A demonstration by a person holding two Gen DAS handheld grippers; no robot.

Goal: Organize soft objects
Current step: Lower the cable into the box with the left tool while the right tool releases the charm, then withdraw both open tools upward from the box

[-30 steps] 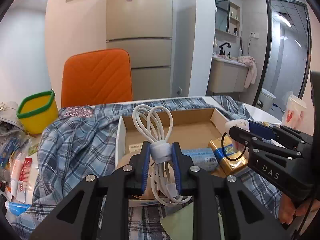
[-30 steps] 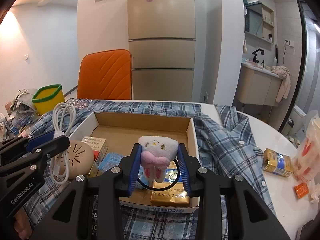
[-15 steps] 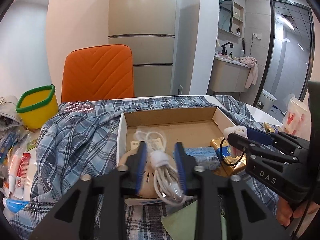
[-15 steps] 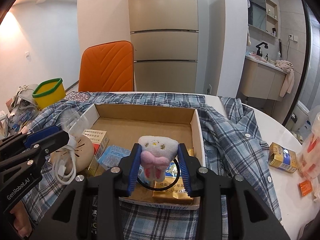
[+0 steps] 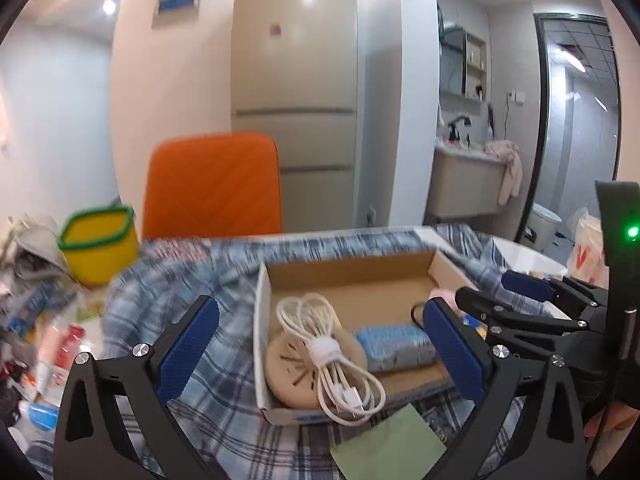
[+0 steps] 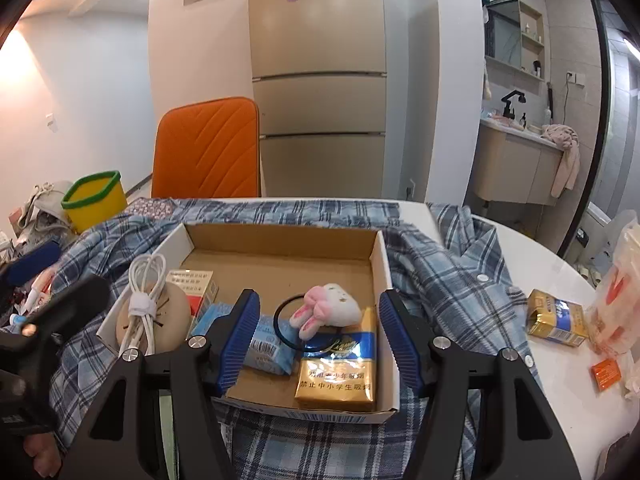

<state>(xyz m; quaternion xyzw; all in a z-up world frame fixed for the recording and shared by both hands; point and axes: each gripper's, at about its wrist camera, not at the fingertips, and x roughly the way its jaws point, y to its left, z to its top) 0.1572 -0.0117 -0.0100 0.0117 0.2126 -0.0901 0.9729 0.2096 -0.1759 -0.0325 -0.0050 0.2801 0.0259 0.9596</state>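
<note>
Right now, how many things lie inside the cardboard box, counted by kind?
Cable bundle: 1
Round beige disc: 1
Red and white carton: 1
Blue tissue pack: 1
Bunny hair tie: 1
Gold cigarette pack: 1
Total: 6

Home: big fridge [image 6: 318,80], orange chair [image 6: 206,148], bathroom sink [image 6: 516,168] with towel [image 6: 564,156], messy table [image 6: 560,380].
</note>
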